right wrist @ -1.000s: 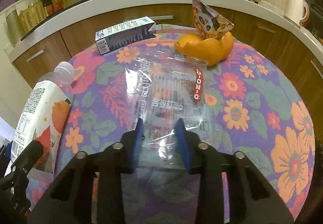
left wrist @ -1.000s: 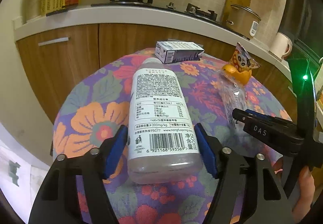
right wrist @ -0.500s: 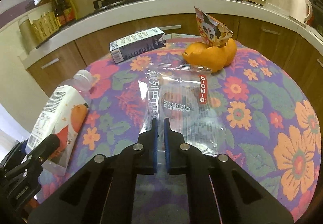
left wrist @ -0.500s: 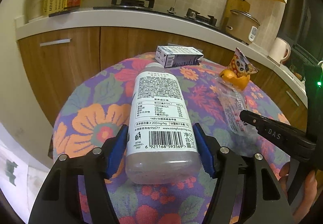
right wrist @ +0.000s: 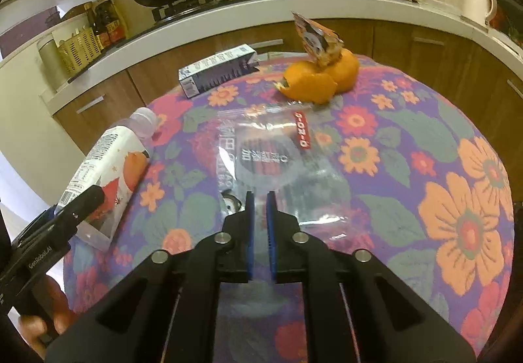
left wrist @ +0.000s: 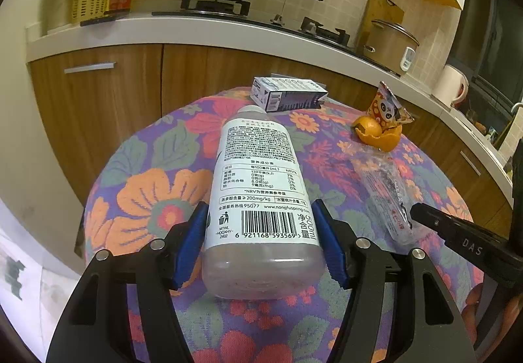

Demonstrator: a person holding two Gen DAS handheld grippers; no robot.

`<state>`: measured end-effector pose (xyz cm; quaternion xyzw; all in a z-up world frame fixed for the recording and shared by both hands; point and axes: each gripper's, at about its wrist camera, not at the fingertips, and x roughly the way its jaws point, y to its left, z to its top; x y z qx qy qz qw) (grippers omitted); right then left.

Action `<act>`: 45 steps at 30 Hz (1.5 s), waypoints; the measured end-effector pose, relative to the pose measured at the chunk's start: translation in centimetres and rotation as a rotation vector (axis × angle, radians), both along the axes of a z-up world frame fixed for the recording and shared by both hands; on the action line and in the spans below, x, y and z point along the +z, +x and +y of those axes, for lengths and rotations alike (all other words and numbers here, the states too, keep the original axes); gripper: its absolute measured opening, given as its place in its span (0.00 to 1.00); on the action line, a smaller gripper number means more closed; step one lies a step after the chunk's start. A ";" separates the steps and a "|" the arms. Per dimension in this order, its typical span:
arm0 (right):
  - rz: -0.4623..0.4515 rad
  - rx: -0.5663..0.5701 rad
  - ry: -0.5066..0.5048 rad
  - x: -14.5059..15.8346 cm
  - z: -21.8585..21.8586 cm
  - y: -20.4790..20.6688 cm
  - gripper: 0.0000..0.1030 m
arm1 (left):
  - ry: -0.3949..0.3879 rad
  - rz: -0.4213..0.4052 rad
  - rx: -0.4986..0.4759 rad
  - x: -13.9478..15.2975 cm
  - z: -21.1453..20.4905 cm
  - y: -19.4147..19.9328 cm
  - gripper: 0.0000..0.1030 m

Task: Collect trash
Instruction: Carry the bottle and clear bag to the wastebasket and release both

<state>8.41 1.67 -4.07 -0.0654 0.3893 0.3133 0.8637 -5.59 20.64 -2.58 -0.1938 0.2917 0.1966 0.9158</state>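
The left tool (left wrist: pixel 263 237) is spread wide, its blue pads pressed against a smooth plastic bottle (left wrist: pixel 261 196) lying near the bench's (right wrist: pixel 425 140) left edge. The right tool (right wrist: pixel 260 225) is nearly shut, pinching a clear, crinkly bag (right wrist: pixel 278 153) mid-bench. The bag's print is blurred.

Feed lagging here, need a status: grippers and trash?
Left gripper shut on bottle. Right gripper shut on clear wrapper. Carton, orange peel, snack packet on table, uncollected.
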 end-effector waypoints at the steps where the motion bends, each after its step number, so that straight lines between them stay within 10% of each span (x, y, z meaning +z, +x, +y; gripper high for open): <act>1: -0.011 -0.014 -0.007 0.1 -0.1 0.0 0.40 | -0.001 0.000 0.000 0.0 0.0 0.0 0.60; 2: -0.039 -0.032 -0.009 0.4 -0.1 -0.2 0.72 | -0.003 0.000 -0.001 -0.1 0.0 0.0 0.60; 3: -0.075 -0.035 -0.004 0.8 -0.1 -0.6 0.78 | -0.004 -0.001 -0.002 -0.1 0.1 0.0 0.60; 20: -0.021 -0.062 -0.185 -1.6 3.9 2.3 0.78 | -0.002 0.004 -0.005 -0.2 0.0 0.0 0.60; 29: -0.006 -0.029 -0.156 -1.7 3.4 1.5 0.04 | -0.001 -0.004 -0.002 -0.1 0.0 0.0 0.59; 45: -0.113 -0.029 0.056 3.8 -3.4 -3.8 0.00 | -0.020 -0.097 -0.098 0.8 -3.1 -2.8 0.58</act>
